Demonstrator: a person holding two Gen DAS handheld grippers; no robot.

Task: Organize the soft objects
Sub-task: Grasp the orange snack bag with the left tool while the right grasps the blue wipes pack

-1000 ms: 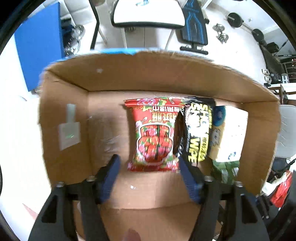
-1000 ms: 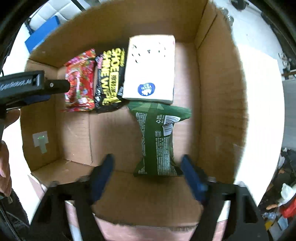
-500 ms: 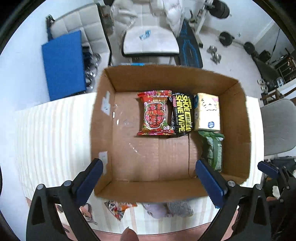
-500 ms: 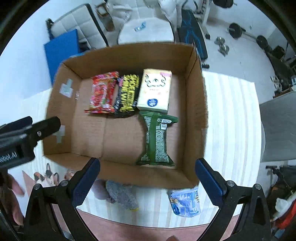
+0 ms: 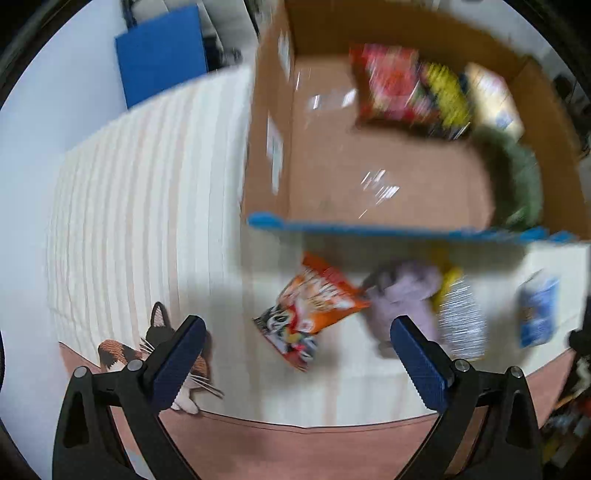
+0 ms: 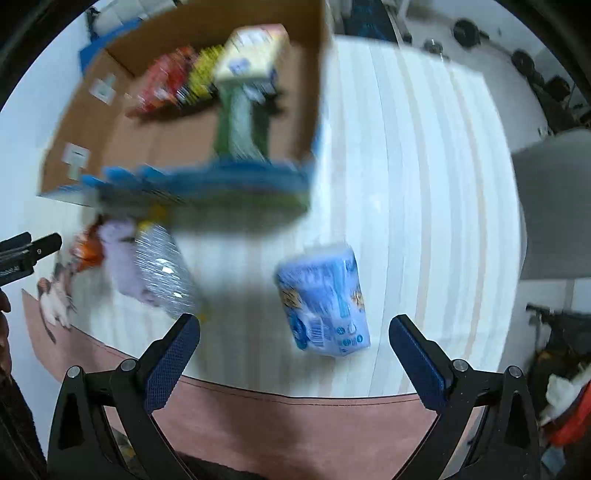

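Note:
A cardboard box (image 5: pixel 269 110) (image 6: pixel 317 92) stands on the striped table with a red packet (image 5: pixel 388 81), a black-and-yellow wipes pack (image 5: pixel 443 96), a white tissue pack (image 6: pixel 255 51) and a green packet (image 6: pixel 240 125) inside. In front of it lie an orange snack bag (image 5: pixel 314 306), a lilac soft cloth (image 5: pixel 402 299), a grey speckled item (image 5: pixel 461 317) (image 6: pixel 162 273) and a blue tissue pack (image 6: pixel 325 299) (image 5: pixel 537 314). My left gripper (image 5: pixel 297 347) is open above the orange bag. Over the blue pack my right gripper (image 6: pixel 293 341) is open and empty.
A cat picture (image 5: pixel 162 343) is printed on the cloth near the pink front edge (image 5: pixel 295 450). A blue board (image 5: pixel 162 51) stands behind the table. A grey chair (image 6: pixel 550 206) is at the right, with gym weights (image 6: pixel 465 27) on the floor beyond.
Both grippers have pulled back out of the box toward the table's front edge and spread wide. The red and green packets stay in the box. Loose items in front have come into view.

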